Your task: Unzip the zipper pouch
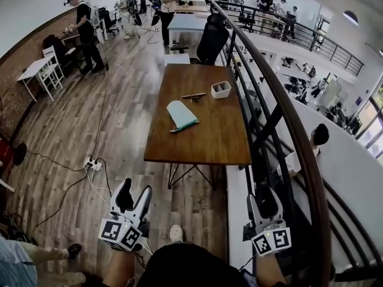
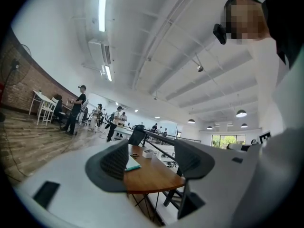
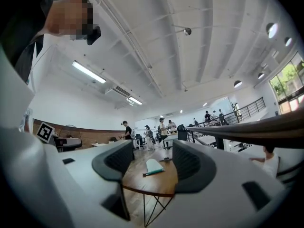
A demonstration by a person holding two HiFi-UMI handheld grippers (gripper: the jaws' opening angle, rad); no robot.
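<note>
Left tongs (image 1: pixel 136 189) hang closest to me, over the wooden floor (image 1: pixel 66 130) short of the counter's (image 1: pixel 209 142) near left corner. Right tongs (image 1: pixel 264 197) are level with them, off the counter's near right corner and close to the dark railing (image 1: pixel 287 118) that runs along the counter's right side. Each pair stands wide, with nothing between its pads (only the counter shows through the gap, well apart from both).

On the counter, about midway along it, the zipper pouch (image 1: pixel 181 115) lies flat and untouched. It is pale mint with a darker teal strip along its near edge. Past it, toward the counter's far right, sits a small white box (image 1: pixel 221 89), with a slim dark object (image 1: pixel 193 95) just to the box's left. A black chair (image 1: pixel 212 37) stands at the counter's far end, and a power strip (image 1: pixel 93 165) lies on the floor off the counter's near left.
</note>
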